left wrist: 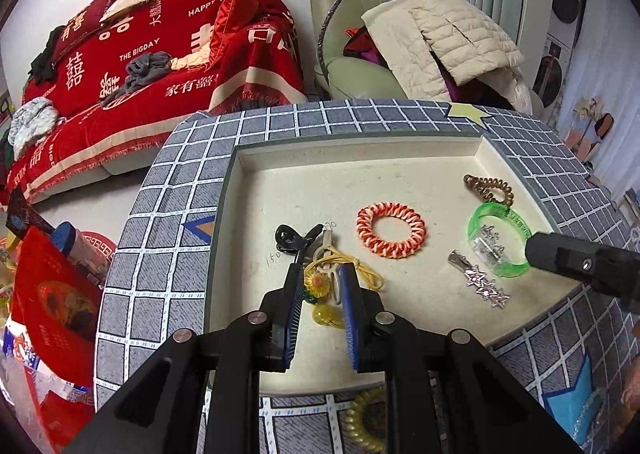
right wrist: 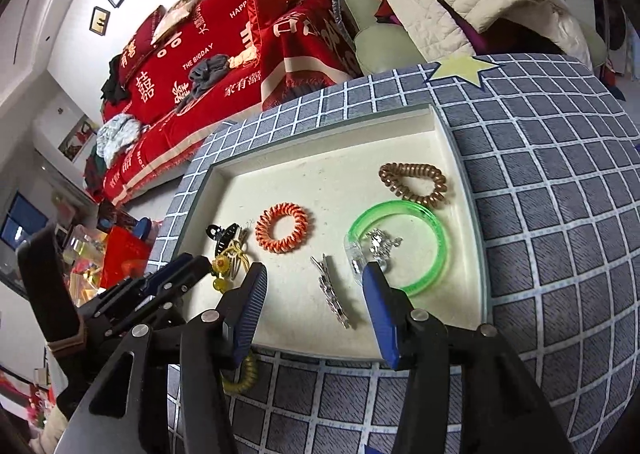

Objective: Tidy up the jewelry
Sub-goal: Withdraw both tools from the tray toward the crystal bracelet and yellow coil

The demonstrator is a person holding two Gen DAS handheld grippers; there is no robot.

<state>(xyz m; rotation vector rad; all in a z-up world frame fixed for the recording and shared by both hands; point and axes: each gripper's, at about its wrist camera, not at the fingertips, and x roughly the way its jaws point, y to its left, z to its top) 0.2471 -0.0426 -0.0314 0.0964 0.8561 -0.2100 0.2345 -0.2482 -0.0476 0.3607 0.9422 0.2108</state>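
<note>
A shallow cream tray (left wrist: 360,143) (right wrist: 320,135) sits on a grey checked cloth. My left gripper (left wrist: 322,274) (right wrist: 198,266) is at the tray's front left, shut on a yellow flower hair tie (left wrist: 314,284) (right wrist: 220,264), beside a black claw clip (left wrist: 288,238) (right wrist: 224,234). My right gripper (right wrist: 315,269) stands open above a silver star hair clip (right wrist: 332,294) (left wrist: 484,286) that lies on the tray floor. A green bangle (right wrist: 436,230) (left wrist: 480,213) with a silver charm inside lies by its right finger. An orange-white spiral tie (right wrist: 266,232) (left wrist: 416,232) and a brown spiral tie (right wrist: 400,169) (left wrist: 488,187) lie farther back.
A yellow spiral tie (left wrist: 364,418) (right wrist: 244,374) lies on the cloth outside the tray's front edge. Behind the table are a sofa with a red throw (left wrist: 160,65) and a green armchair piled with a cream jacket (left wrist: 448,37). Red boxes (left wrist: 52,302) clutter the left.
</note>
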